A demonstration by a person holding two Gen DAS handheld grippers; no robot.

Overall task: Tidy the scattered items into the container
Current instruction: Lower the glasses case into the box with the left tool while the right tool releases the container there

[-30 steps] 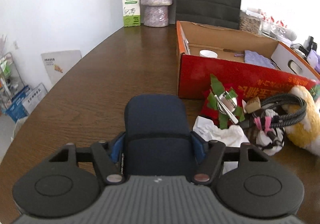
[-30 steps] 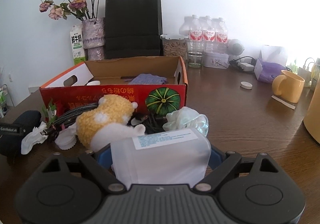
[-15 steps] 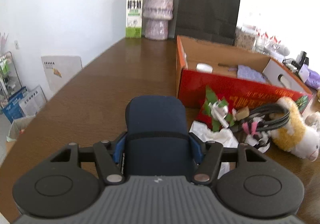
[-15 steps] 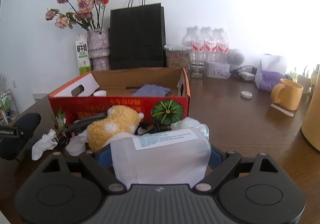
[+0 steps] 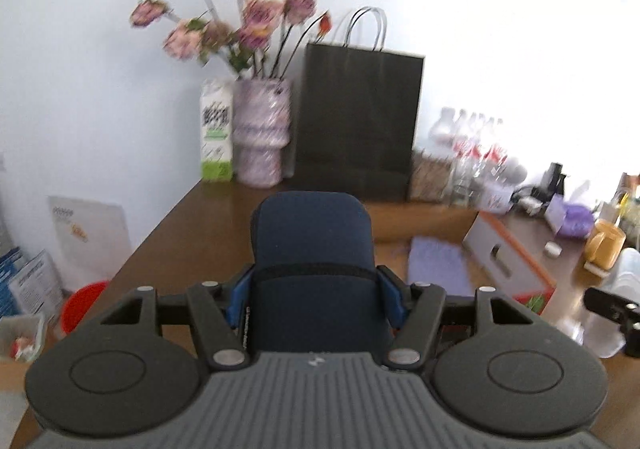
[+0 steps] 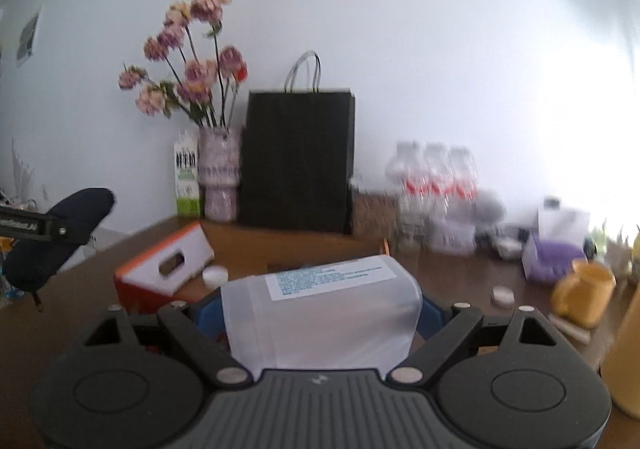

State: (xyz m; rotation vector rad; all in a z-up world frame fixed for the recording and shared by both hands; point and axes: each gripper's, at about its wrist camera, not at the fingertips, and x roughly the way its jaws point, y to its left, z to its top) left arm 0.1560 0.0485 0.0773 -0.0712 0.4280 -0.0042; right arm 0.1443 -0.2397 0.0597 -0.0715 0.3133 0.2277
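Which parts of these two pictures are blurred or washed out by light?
Left wrist view: the pink flowers are smeared by motion blur, the upper right wall is overexposed to white, and the dark blue padded case in the jaws stays sharp. Right wrist view: the clear water bottles are blurred, with window glare at the right edge.

navy pouch [image 5: 312, 249], translucent tub [image 6: 320, 313], both claw-held

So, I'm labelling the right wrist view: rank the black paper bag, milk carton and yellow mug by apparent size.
1. Black paper bag
2. Yellow mug and milk carton: look similar; the mug sits nearer, so unranked.
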